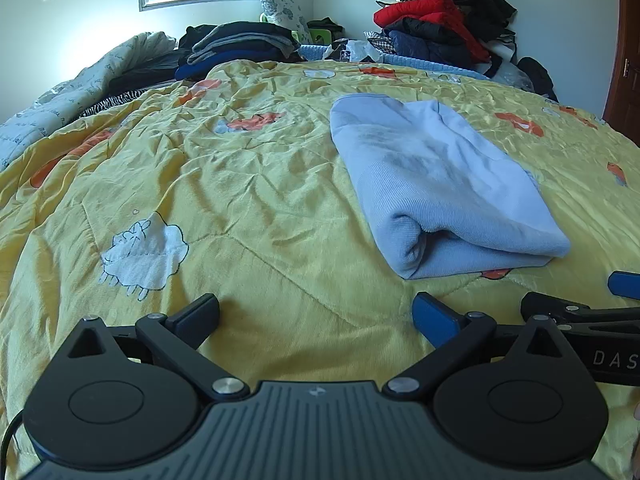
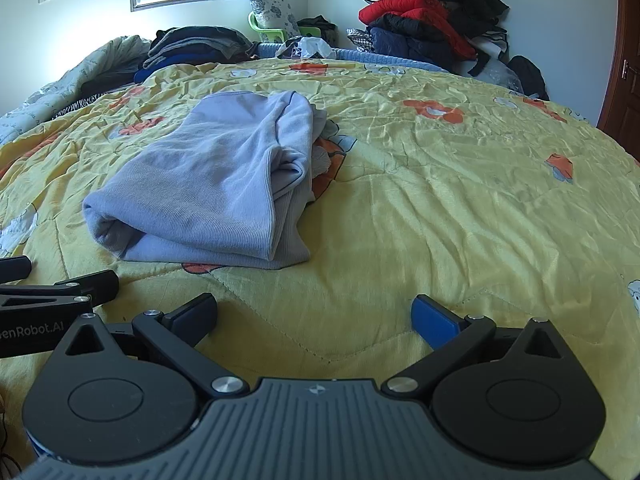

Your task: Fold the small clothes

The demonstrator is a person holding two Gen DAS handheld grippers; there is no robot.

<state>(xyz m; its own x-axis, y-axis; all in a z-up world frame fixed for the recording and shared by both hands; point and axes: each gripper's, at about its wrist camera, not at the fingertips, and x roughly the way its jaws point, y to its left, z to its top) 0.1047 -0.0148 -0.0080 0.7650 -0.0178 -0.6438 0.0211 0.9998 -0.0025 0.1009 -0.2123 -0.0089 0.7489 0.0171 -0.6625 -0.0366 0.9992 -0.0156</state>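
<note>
The left gripper (image 1: 316, 316) is level and low, jaws spread wide with nothing between them — one finger black, the other blue. The right gripper (image 2: 314, 314) sits just beside it in the same pose, jaws also wide and empty. Each gripper's fingers show at the edge of the other's view — side by side, apart.

"das" on right hand-held gripper (image 1: 592, 300), "enrobot.ai" on left hand-held gripper (image 2: 52, 280)
</note>
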